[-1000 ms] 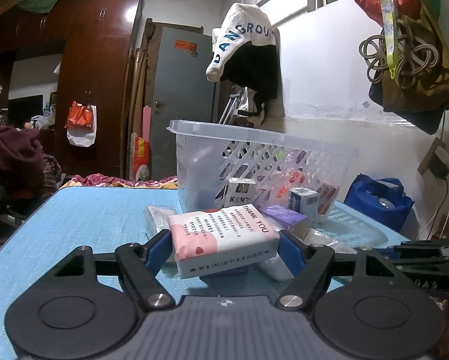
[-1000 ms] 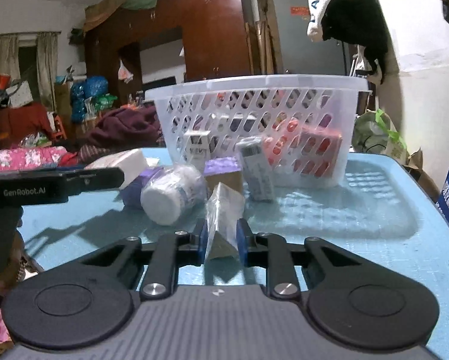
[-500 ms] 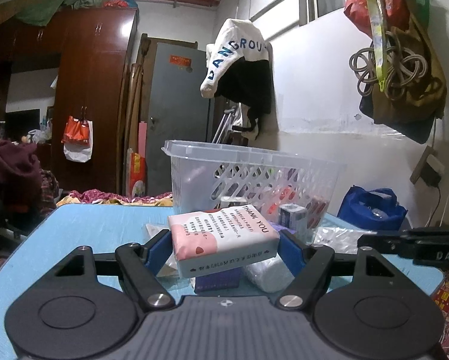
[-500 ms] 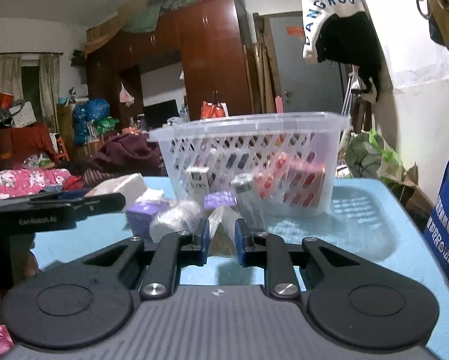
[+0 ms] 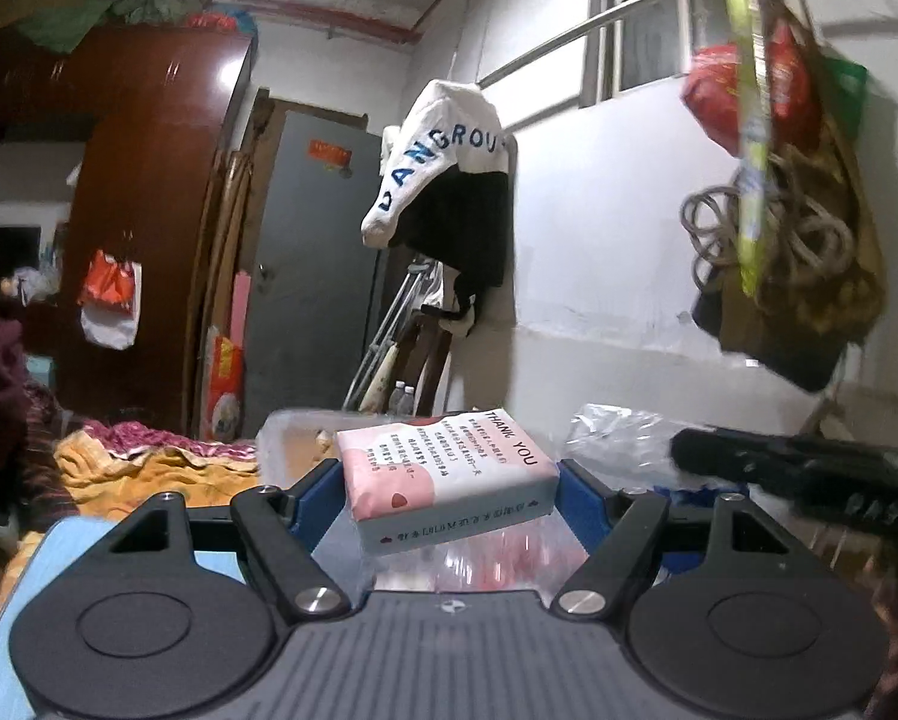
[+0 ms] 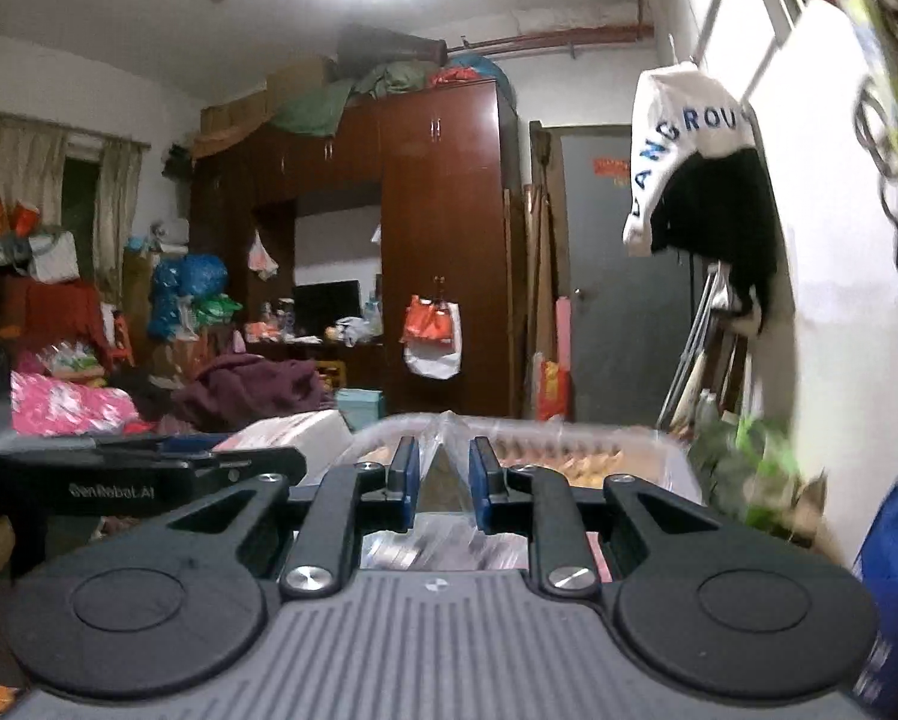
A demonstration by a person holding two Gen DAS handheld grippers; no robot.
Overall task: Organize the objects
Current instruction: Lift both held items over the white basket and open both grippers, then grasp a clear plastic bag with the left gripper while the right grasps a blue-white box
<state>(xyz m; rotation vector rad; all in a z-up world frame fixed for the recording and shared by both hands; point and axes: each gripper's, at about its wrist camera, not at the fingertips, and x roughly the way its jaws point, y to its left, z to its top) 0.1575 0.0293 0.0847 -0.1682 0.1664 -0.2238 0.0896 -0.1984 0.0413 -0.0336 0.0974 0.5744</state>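
left tool [image 5: 449, 483] clenched on a pink and white tissue pack [image 5: 446, 477], held level above the near rim of the clear basket [image 5: 296, 438]; right tool [image 6: 443, 480] clamped on a small clear plastic packet [image 6: 444, 468], raised over the same basket [image 6: 646, 450], just right of the tissue pack [image 6: 296, 429]; red and pale items blurred inside the basket below both tools; blue desk [image 5: 41, 546] showing at the lower left of the basket; white hoodie [image 5: 443, 168] hanging on the wall beyond the basket.

Pink-and-white tissue pack [image 5: 449, 480], blue gripper pads [image 5: 580, 495]
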